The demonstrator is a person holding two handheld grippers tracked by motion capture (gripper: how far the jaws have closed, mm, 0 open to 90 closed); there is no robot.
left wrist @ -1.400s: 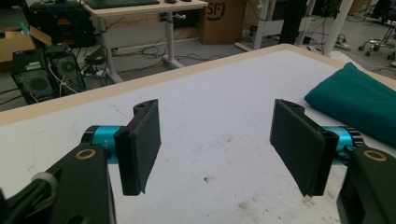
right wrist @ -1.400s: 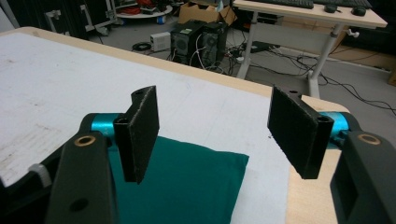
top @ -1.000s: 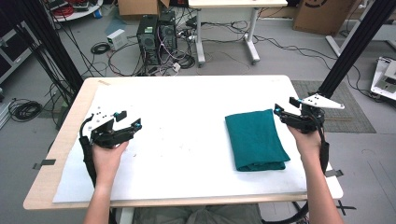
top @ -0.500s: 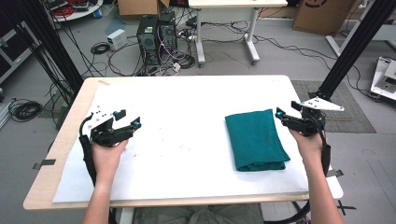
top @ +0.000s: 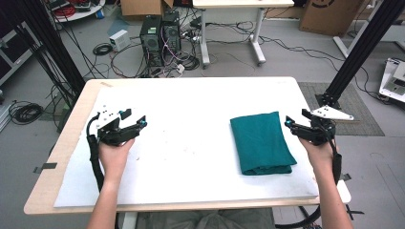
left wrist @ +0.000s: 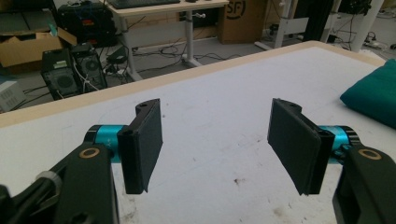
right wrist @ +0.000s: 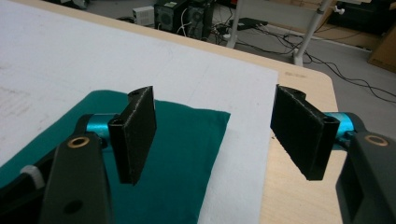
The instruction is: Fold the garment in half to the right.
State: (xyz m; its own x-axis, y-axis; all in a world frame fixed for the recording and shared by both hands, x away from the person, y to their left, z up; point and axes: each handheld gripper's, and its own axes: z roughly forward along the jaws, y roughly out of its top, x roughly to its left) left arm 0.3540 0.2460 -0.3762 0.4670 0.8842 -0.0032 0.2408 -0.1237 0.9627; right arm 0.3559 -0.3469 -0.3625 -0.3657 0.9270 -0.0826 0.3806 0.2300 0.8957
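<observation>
Just left of the right hand-held gripper (top: 300, 128): folded teal cloth (top: 261, 142), lying flat on white counter (top: 191, 114), near its right edge. Right hand-held gripper jaws spread wide, nothing betw. them, cloth's corner under the left jaw, not touching. Left hand-held gripper (top: 138, 122): jaws also spread, empty, over bare counter, well apart from cloth, which lies far to its right.

"SF" on a cardboard box (left wrist: 243, 18)
</observation>
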